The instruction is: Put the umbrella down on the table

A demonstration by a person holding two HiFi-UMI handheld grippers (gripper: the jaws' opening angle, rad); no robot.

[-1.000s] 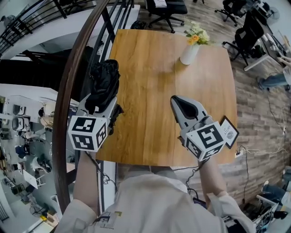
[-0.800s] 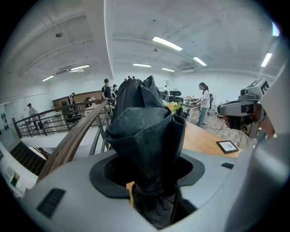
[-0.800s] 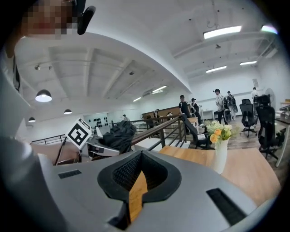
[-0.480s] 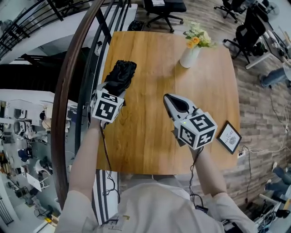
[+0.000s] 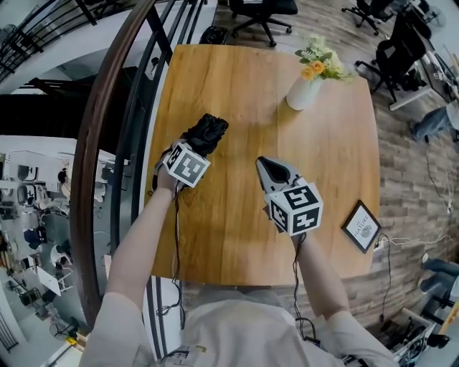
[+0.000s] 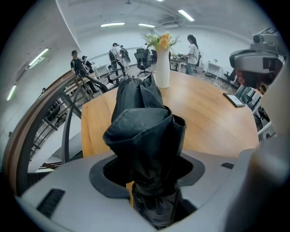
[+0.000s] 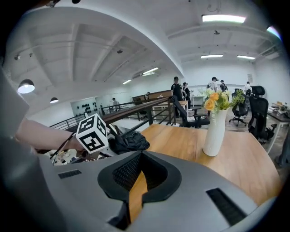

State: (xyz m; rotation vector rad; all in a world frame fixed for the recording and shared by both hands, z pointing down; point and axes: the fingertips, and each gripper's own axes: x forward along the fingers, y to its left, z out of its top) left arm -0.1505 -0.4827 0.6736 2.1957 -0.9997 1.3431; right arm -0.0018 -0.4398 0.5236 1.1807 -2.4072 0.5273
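Observation:
A folded black umbrella (image 5: 209,131) is clamped in my left gripper (image 5: 197,147), low over the left part of the wooden table (image 5: 237,86). In the left gripper view the umbrella (image 6: 145,136) fills the space between the jaws and sticks out ahead of them, toward the vase. My right gripper (image 5: 264,166) hovers over the table's middle, jaws shut and empty. From the right gripper view (image 7: 141,156), the umbrella (image 7: 129,141) shows at left beside the left gripper's marker cube (image 7: 93,132). Whether the umbrella touches the tabletop I cannot tell.
A white vase of flowers (image 5: 305,86) stands at the table's far right. A framed picture (image 5: 361,226) lies near the right front corner. A curved wooden railing (image 5: 107,107) runs close along the table's left edge. Office chairs (image 5: 258,11) stand beyond the far edge.
My left gripper has carried the umbrella from beside the railing inward and down over the table. My right gripper has also sunk and moved a little left.

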